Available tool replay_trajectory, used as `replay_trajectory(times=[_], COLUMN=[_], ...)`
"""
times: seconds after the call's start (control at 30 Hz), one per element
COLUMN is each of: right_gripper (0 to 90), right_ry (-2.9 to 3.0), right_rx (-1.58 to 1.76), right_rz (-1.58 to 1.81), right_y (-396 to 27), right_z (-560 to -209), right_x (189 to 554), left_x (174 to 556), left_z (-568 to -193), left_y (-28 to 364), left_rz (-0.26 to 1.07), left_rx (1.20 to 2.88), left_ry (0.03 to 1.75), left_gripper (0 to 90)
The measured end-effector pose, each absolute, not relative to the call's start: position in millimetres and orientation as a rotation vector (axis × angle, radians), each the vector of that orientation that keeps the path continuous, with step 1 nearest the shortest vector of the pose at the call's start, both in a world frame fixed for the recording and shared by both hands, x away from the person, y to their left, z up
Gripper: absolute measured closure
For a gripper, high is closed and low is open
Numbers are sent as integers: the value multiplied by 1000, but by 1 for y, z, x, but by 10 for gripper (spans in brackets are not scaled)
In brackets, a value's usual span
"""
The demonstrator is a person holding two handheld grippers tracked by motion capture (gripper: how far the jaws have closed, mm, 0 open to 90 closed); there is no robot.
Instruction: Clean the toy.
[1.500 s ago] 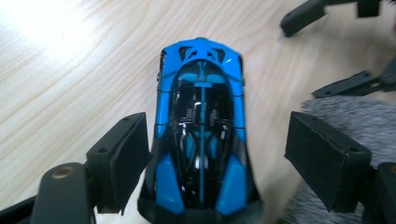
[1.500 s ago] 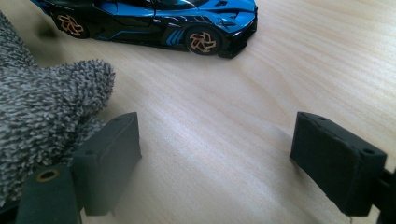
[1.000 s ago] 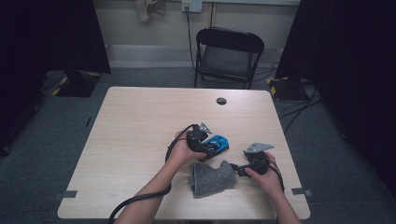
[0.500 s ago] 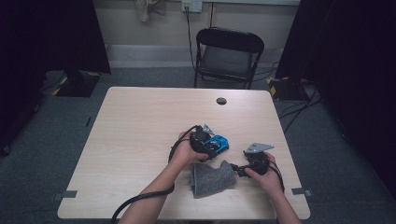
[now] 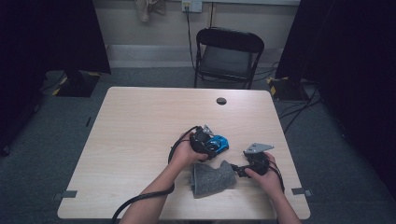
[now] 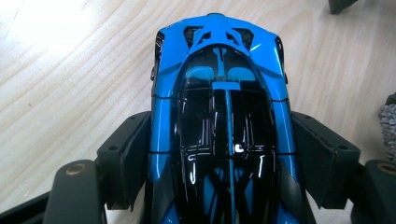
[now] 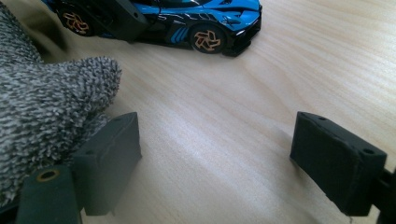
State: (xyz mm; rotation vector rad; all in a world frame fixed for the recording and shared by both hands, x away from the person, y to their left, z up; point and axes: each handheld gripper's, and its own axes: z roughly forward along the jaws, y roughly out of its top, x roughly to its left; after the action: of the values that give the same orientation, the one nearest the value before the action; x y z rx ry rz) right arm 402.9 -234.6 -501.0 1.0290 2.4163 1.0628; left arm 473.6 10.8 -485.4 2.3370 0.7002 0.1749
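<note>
**Jaws closing in on the blue car**

Left gripper [image 6: 229, 154] straddles the blue toy car [image 6: 219, 112], jaws just closing, pads at its flanks with a sliver of gap on the right side. Best to squeeze evenly mid-body, clear of the wheels. Right gripper [image 7: 215, 163] stands wide and empty on the table [image 5: 140, 130], beside the grey cloth [image 7: 42, 116]. Its view catches the car's orange wheels; the high view shows car and cloth near the table's front edge.

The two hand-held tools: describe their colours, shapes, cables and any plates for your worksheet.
Both tools are black. The left tool trails a thick black cable looping toward the table's near edge. The right tool carries a grey three-cornered plate on top. Each has two blocky dark jaws with small screw holes and brass-coloured pivot rings. No sleeves show on the forearms.
</note>
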Motion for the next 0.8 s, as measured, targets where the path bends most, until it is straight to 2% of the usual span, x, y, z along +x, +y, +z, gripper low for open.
replay_trajectory(times=[0.8], right_gripper=[153], right_ry=[2417], right_rx=[1029], right_rz=[1062], right_y=[-235], right_z=[-501], right_x=[403], left_x=[466], left_z=[-467], left_y=[43], left_rz=[179], left_rx=[2331], left_ry=[709], left_gripper=[280])
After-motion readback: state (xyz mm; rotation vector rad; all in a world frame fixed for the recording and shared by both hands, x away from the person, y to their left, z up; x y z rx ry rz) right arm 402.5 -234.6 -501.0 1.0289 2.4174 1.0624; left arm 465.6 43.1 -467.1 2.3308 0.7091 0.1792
